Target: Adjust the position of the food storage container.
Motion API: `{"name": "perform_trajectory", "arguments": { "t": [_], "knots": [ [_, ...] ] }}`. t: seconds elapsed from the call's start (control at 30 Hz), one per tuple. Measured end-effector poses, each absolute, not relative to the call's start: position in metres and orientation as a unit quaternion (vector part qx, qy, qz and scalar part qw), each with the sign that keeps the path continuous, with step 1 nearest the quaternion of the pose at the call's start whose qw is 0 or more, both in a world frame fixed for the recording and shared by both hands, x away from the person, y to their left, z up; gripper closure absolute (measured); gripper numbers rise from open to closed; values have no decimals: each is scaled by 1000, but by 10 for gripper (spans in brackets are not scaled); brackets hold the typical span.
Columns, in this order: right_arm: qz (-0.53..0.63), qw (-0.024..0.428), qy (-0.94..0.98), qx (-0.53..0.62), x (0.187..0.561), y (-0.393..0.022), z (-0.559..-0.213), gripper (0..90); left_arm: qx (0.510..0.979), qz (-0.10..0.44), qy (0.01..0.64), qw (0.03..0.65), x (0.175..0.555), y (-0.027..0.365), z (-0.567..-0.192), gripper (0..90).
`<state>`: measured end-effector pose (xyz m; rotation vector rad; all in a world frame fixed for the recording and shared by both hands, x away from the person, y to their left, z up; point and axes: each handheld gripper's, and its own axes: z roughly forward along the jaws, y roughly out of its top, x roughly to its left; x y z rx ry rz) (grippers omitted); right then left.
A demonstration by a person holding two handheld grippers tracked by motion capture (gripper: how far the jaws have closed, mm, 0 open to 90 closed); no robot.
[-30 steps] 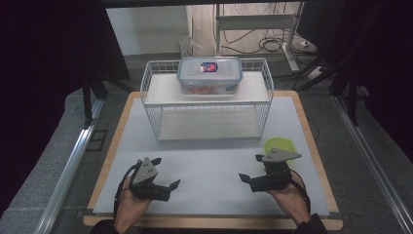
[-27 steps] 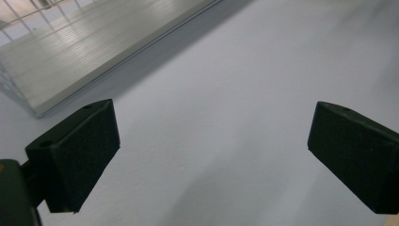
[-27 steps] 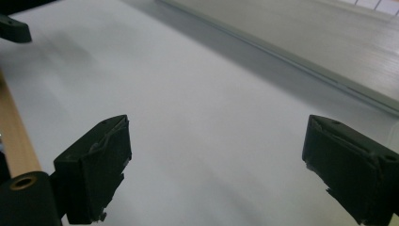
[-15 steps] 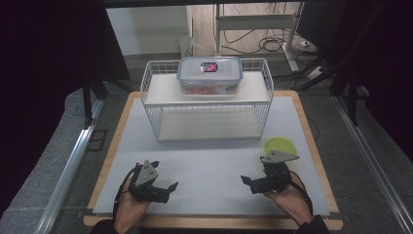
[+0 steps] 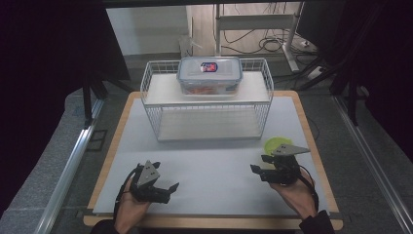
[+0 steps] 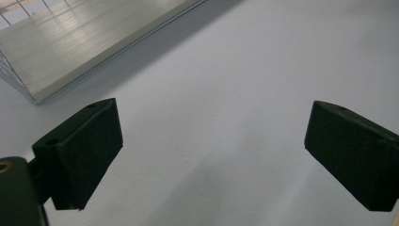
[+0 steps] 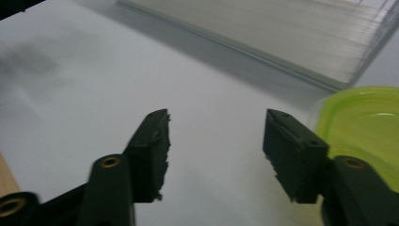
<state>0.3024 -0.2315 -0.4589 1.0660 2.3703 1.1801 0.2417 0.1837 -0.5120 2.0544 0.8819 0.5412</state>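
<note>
A clear lidded food container with a blue-edged lid sits on top of a white wire shelf rack at the back of the white table. A lime-green lid lies flat near the table's right edge. My right gripper hovers just left of it, open; its jaws have just been closing, and nothing is between them. My left gripper rests low near the front left, jaws wide open over bare table.
The rack's lower shelf stands ahead of both grippers. The table has a wooden rim. Beyond the table are a metal rail, a floor with cables and dark curtains on both sides.
The right gripper's jaws stand narrower than before. Both hands have barely shifted and the left gripper looks the same.
</note>
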Motion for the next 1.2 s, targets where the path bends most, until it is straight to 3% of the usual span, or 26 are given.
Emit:
{"name": "perform_trajectory", "arguments": {
  "t": [0.13,0.53,0.93,1.2],
  "knots": [
    [411,152,815,378,309,-241,-455,586,818,212,347,406,242,183,-512,50],
    [410,195,786,420,329,-274,-447,886,819,210,347,406,242,182,-513,52],
    [380,248,754,476,351,-318,-448,898,822,206,348,400,243,182,-515,55],
    [357,249,746,504,364,-342,-467,897,822,205,348,401,243,181,-516,56]
  ]
}}
